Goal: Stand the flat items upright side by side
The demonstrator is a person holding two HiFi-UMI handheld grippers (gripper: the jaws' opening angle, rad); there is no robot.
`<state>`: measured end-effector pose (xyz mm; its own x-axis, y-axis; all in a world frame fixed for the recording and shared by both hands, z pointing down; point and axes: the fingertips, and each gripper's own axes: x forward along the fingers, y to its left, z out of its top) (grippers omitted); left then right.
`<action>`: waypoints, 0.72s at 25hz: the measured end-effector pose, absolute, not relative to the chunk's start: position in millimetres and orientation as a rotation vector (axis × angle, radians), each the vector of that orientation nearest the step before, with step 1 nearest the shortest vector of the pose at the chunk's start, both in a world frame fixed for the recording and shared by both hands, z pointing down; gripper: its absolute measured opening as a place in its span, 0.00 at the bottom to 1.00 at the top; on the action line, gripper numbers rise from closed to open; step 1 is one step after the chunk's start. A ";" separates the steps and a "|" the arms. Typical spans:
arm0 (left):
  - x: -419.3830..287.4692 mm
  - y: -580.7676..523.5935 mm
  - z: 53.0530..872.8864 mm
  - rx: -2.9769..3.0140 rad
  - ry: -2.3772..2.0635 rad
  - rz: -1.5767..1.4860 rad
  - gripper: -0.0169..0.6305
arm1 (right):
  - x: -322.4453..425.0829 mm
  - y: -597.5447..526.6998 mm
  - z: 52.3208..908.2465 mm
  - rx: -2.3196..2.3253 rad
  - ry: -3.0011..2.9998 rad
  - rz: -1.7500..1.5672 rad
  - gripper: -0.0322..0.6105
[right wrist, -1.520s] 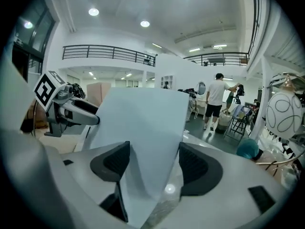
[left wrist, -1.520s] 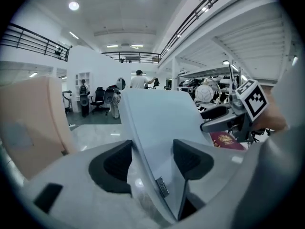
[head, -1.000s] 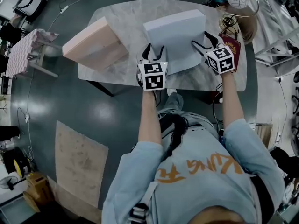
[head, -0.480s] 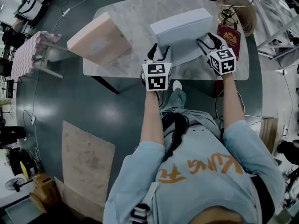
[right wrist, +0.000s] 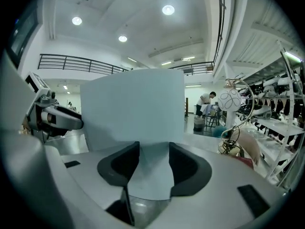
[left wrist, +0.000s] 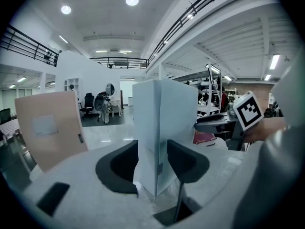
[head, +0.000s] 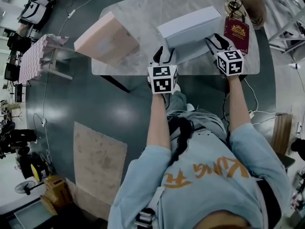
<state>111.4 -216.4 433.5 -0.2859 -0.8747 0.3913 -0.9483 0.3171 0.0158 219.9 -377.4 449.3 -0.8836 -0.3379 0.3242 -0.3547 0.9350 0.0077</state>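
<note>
Closing in, the left gripper has the near left corner of the pale box; its jaws are closing with a black pad against each face, and the box's vertical edge runs straight up between them. The right gripper takes the near right end; its jaws are closing too, and the box fills the whole gap between its pads, so both are clamped on the same box.

The pale box is up on its long edge toward the back right part of the counter, long faces running left to right; in the left gripper view it rises as a tall upright slab, with the right gripper showing just past its right side.

Over at the counter's left edge the pink box stands on edge as well, leaning a little; it is well apart from the pale box, bare marble between the two; a small pale label shows on its broad face.

A red booklet lies flat at the counter's right end, just beside the right gripper; a wire stand with a white ball rises near the back right edge.

Both of the person's arms reach in over the near edge, in light sleeves; a dark floor lies below, and a pink checked cloth sits off the counter's left side.
</note>
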 end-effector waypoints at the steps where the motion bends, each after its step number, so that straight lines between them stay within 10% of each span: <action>1: 111.2 -213.7 434.5 1.629 -2.261 0.314 0.34 | 221.0 -376.2 449.7 0.518 -2.769 0.085 0.35; 9: 89.1 -179.1 438.2 1.519 -2.352 0.215 0.05 | 223.2 -365.1 451.4 0.621 -2.755 0.162 0.23; 18: 39.8 -112.5 435.6 1.552 -2.334 0.089 0.05 | 214.2 -323.6 462.0 0.892 -2.608 0.223 0.05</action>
<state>39.8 -112.5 435.6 -0.3486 -0.8848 0.3093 -0.9058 0.4028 0.1315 214.2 -323.6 462.0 -0.7290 -0.5576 0.3971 -0.6168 0.7866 -0.0278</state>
